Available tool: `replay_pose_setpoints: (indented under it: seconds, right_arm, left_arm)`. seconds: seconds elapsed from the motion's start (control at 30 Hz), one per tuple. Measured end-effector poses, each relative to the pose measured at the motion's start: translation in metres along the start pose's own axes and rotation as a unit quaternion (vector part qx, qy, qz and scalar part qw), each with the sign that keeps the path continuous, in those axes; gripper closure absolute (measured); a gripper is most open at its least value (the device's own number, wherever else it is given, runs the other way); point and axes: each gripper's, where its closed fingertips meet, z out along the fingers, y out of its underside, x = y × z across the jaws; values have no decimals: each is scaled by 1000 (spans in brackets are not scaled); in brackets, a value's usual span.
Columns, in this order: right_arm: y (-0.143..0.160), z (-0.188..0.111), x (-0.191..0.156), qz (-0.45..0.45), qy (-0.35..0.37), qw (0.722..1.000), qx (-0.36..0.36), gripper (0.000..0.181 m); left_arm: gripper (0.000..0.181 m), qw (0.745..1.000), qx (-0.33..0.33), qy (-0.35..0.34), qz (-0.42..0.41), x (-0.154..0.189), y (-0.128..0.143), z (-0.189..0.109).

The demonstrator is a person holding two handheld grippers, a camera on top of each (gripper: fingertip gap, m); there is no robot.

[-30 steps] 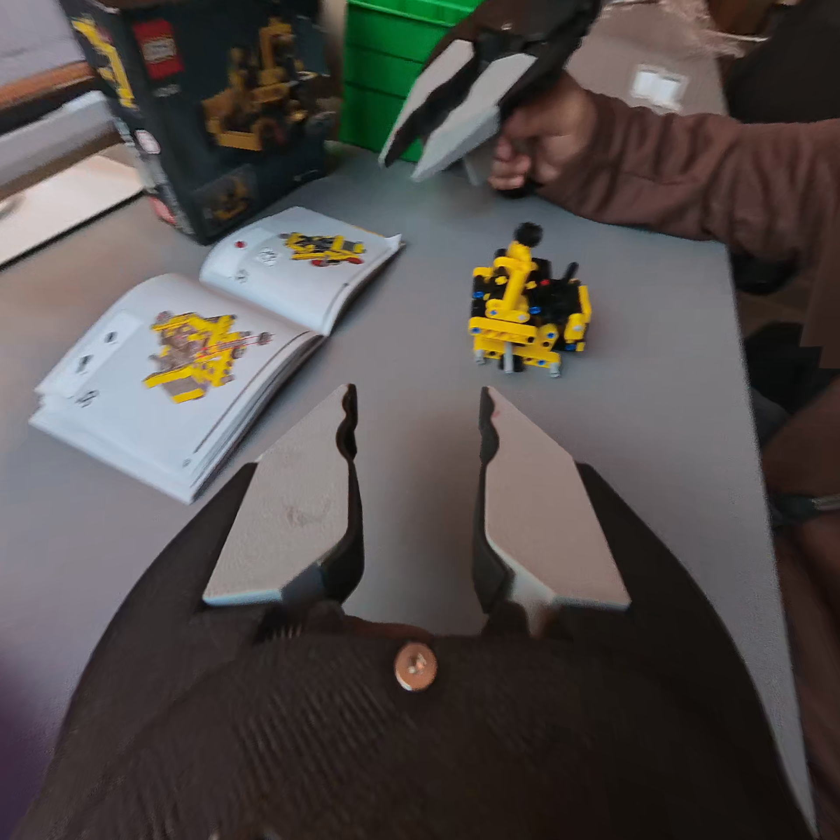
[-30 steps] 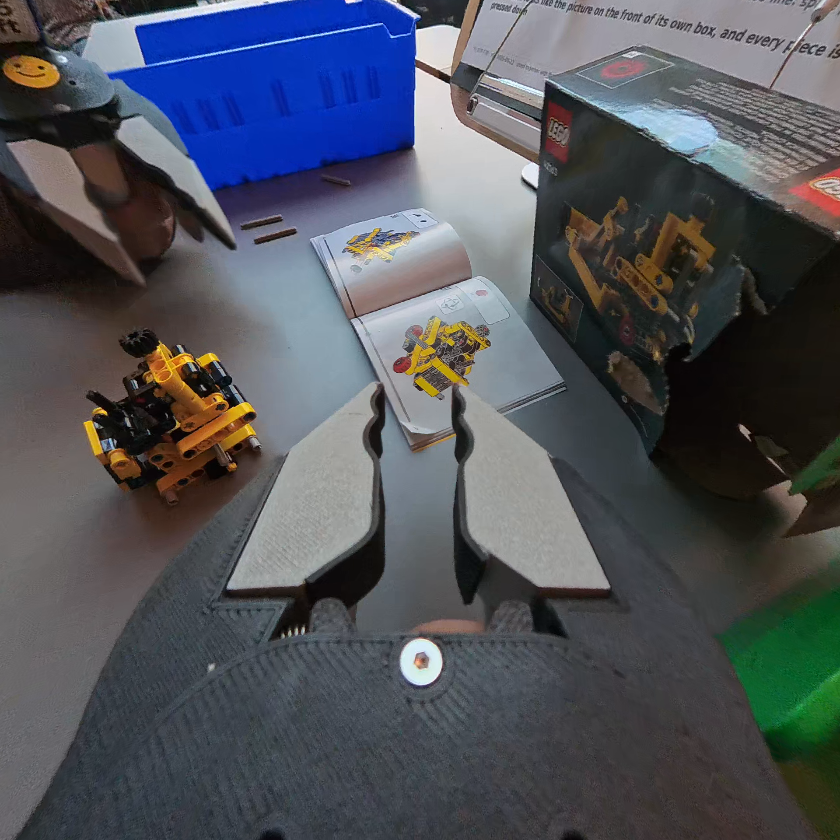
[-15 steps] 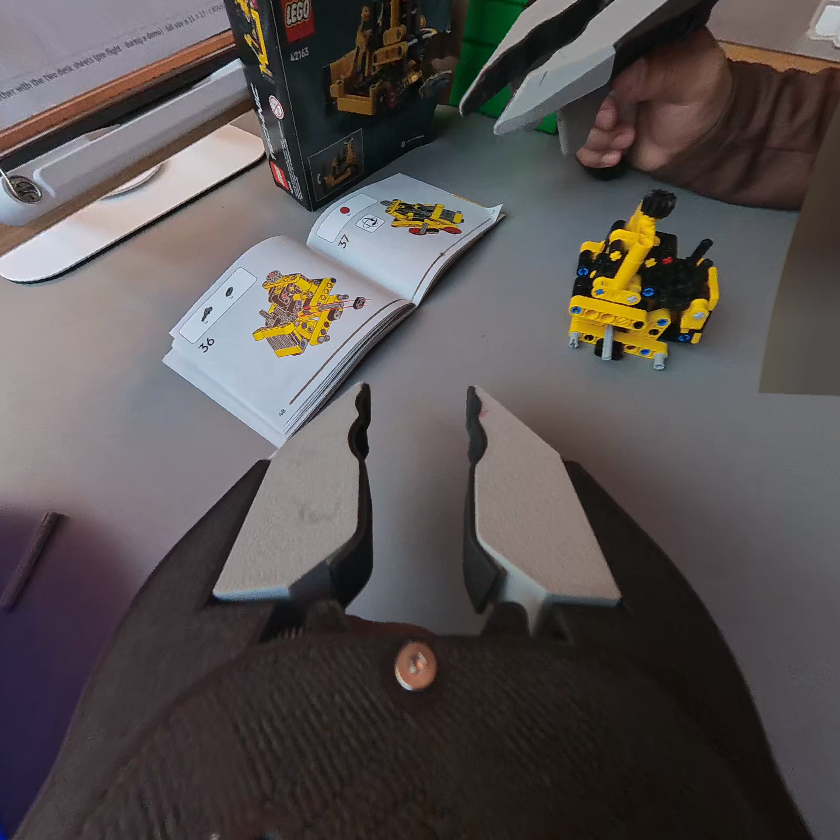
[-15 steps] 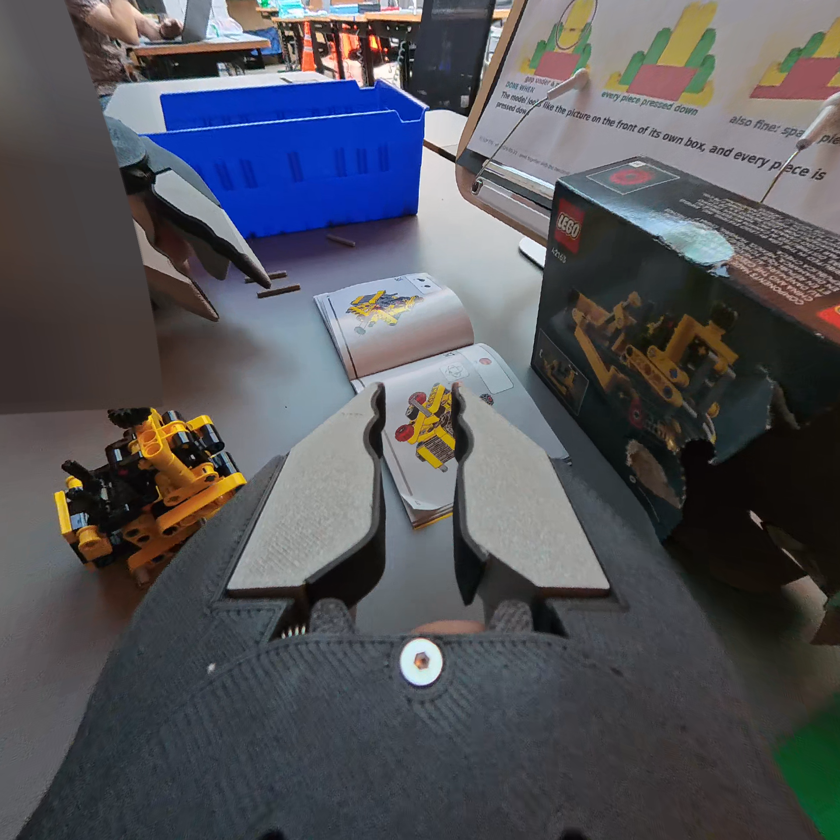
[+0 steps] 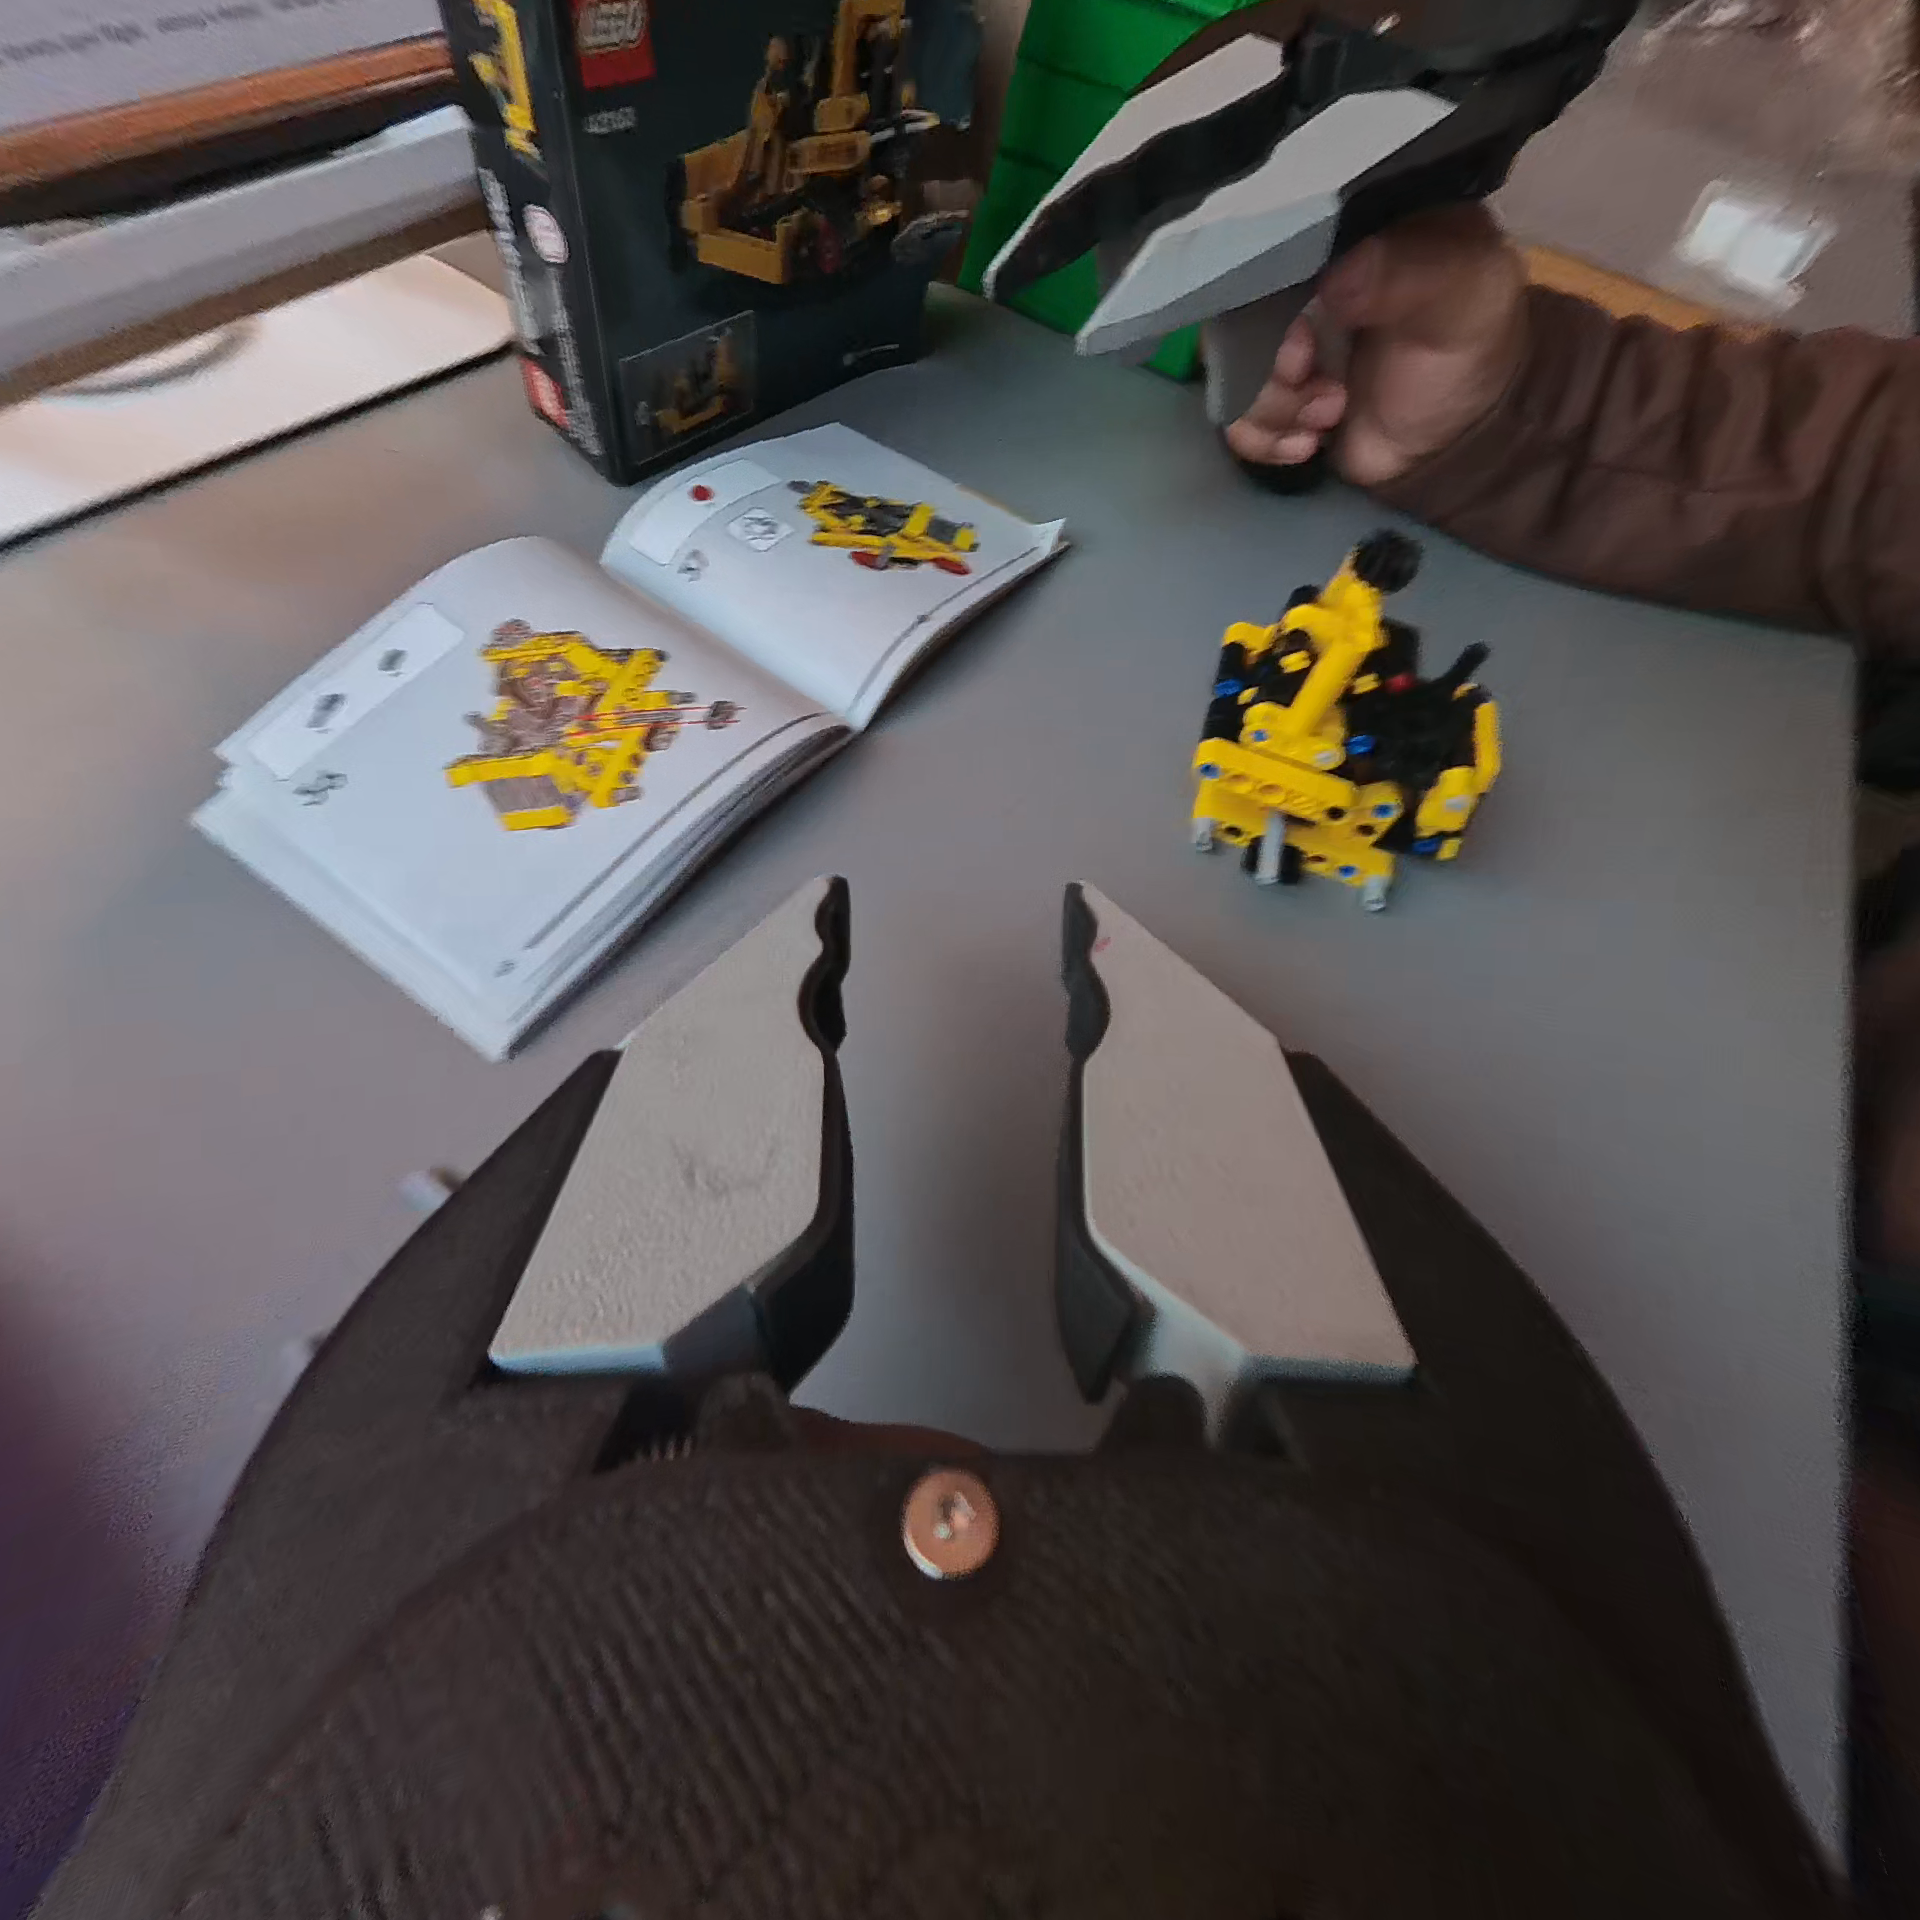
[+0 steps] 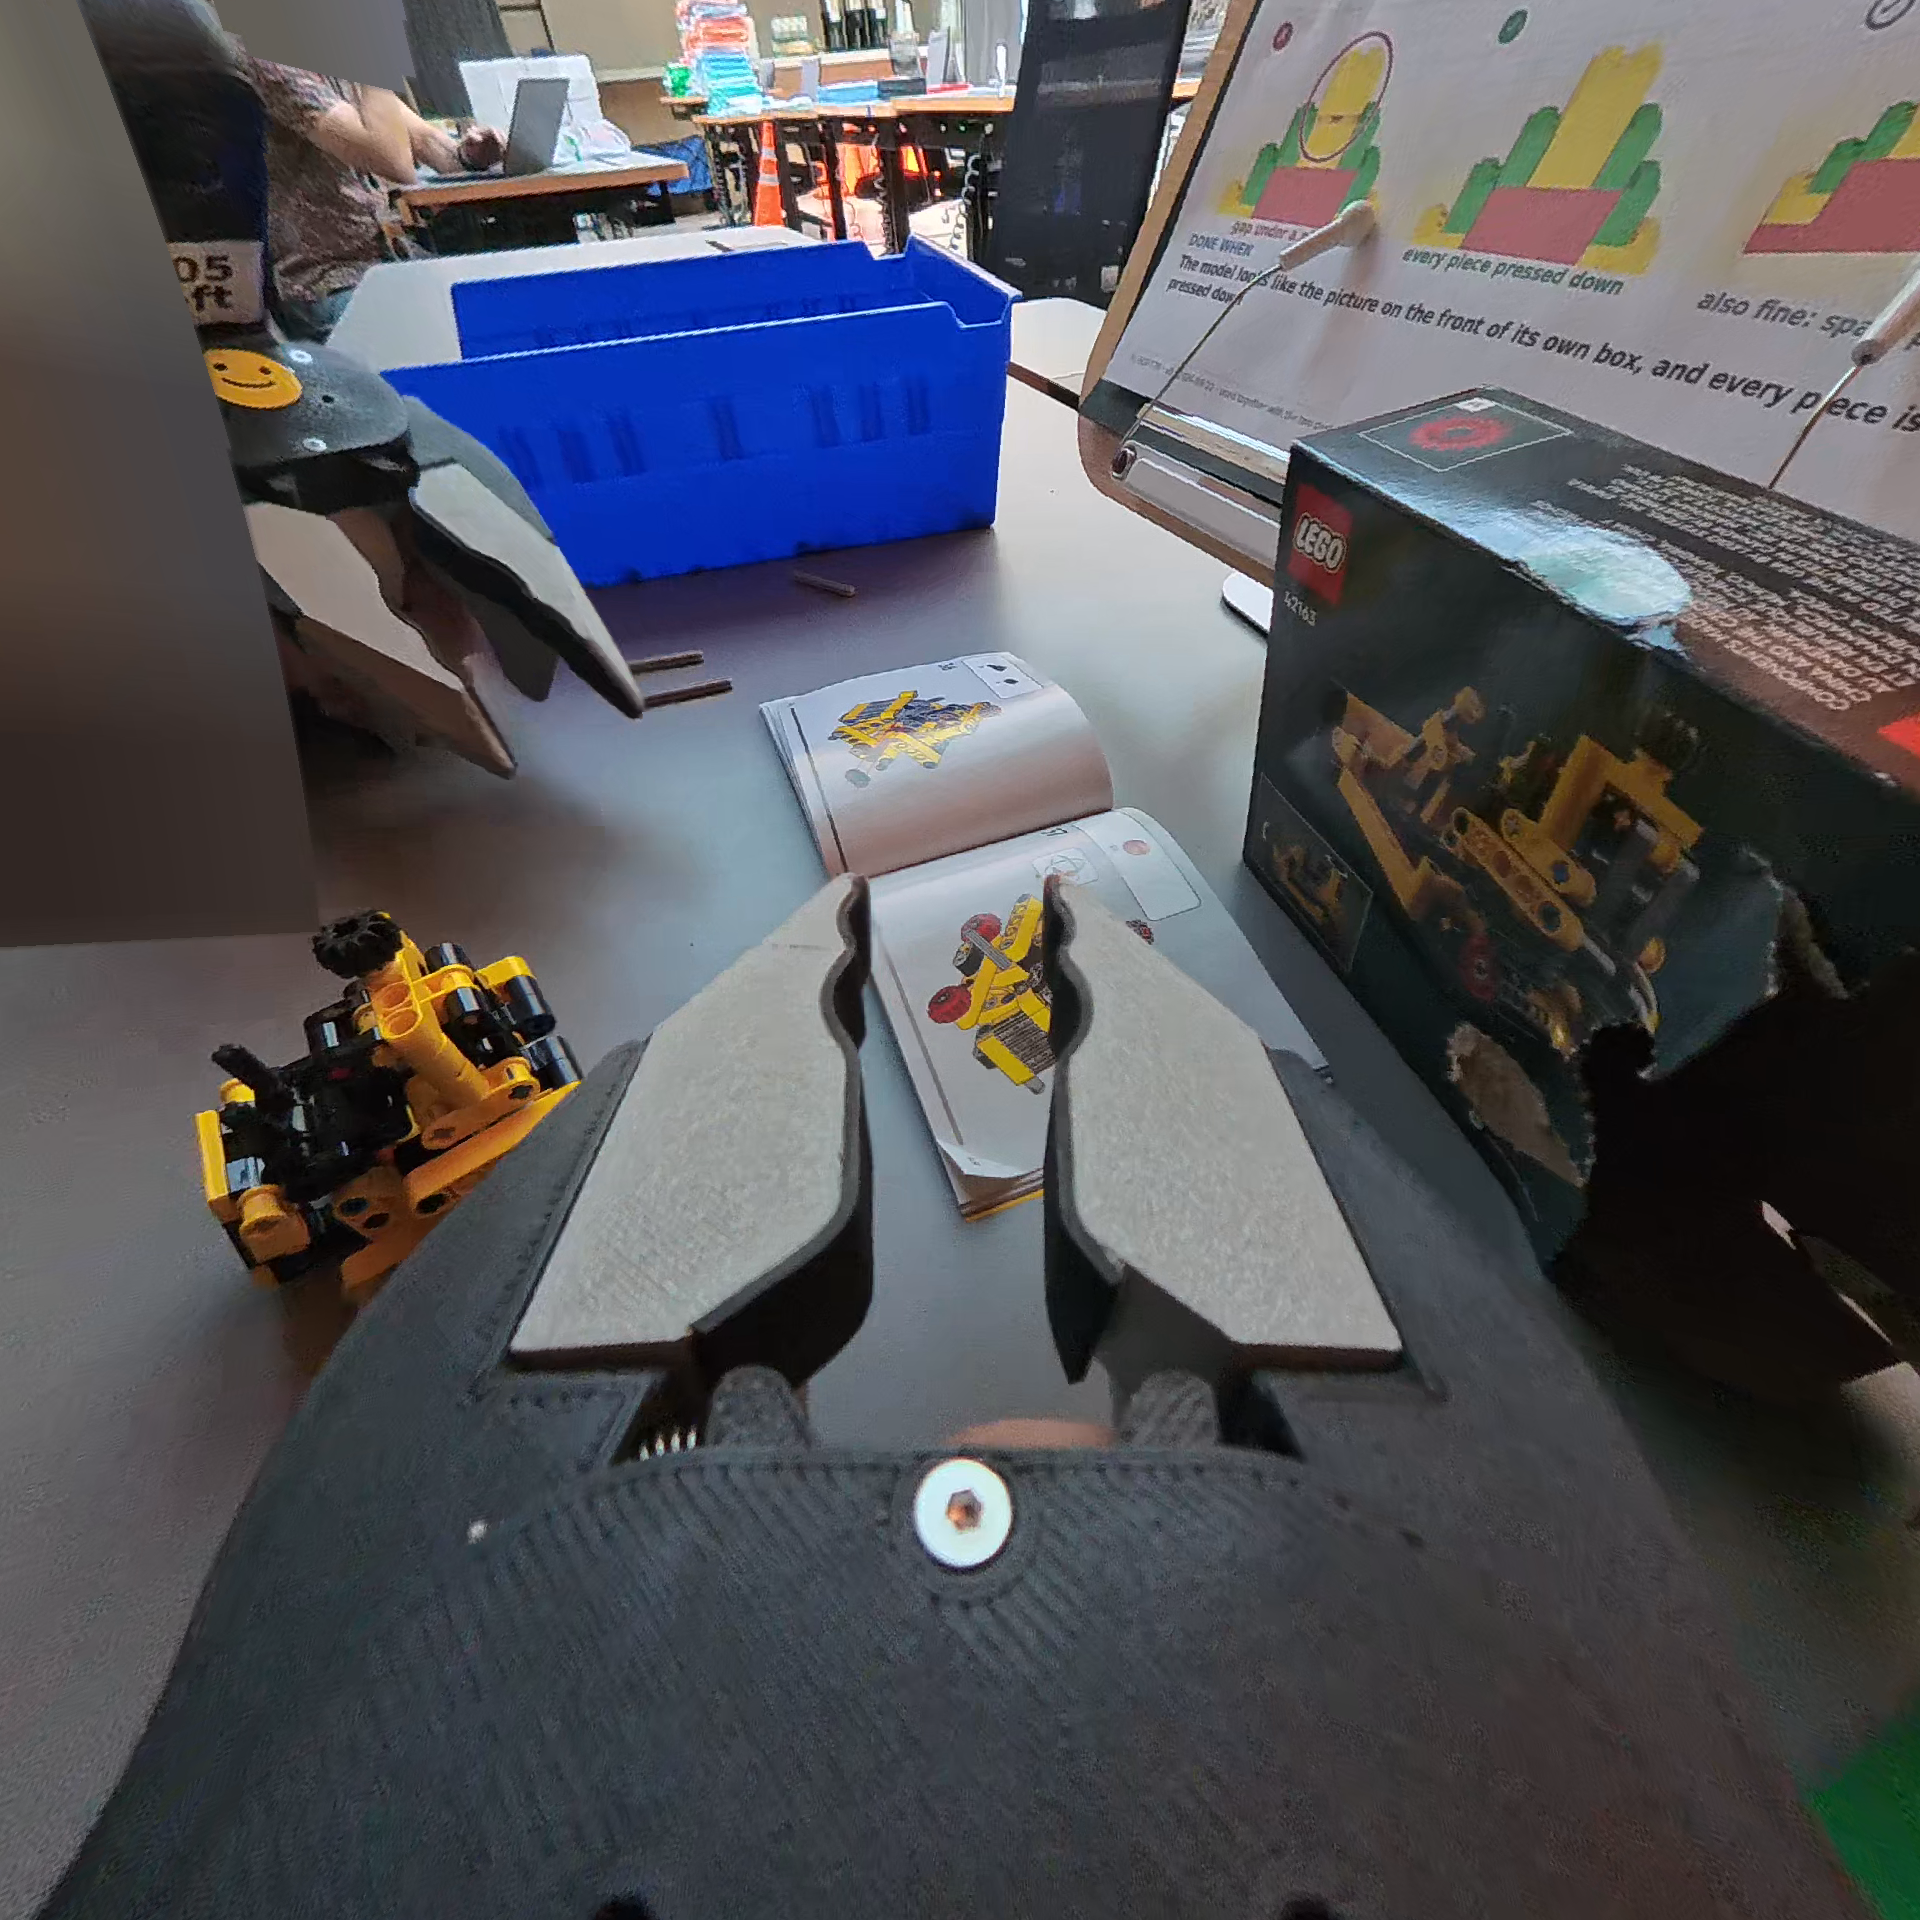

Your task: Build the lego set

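Two empty grippers, left [image 5: 948, 914] and right [image 6: 951, 914], hover with fingers apart, seemingly consulting the open booklet [image 5: 582, 727] beside the half-built model [image 5: 1340, 727].

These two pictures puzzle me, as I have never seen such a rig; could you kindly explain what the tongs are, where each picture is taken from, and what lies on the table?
There is no robot here: a person holds a pair of hand-operated tongs in each hand, and a wide-angle camera on each looks forward along its two fingers. One picture comes from the left tongs, the other from the right tongs. Each view also shows the other pair farther off. Both are open and hold nothing.

On the grey table stands a partly built yellow and black lego model. Beside it lies an open instruction booklet, and behind that stands the set's dark box. The right view also shows a blue bin and a few small dark rods in front of it.
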Motion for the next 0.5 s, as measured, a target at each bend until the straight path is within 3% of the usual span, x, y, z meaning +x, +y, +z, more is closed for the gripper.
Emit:
replay_pose_setpoints:
  seconds: [0.1, 0.3, 0.4, 0.5]
  right_arm:
    - [1, 1, -3, -4, -10, 1000, -5, 147]
    - [2, 1, 3, -4, 20, 1000, -7, 144]
    - [4, -3, 6, 0, 47, 999, -10, 144]
    - [5, -6, 5, 4, 66, 998, -9, 144]
  left_arm:
    - [141, 998, -11, 53, -13, 31, 0, 12]
    - [141, 996, -22, 6, 84, 50, 2, 19]
    - [141, 998, 11, 33, 52, 72, -5, 0]
    - [142, 997, 36, 3, 62, 70, -16, -45]
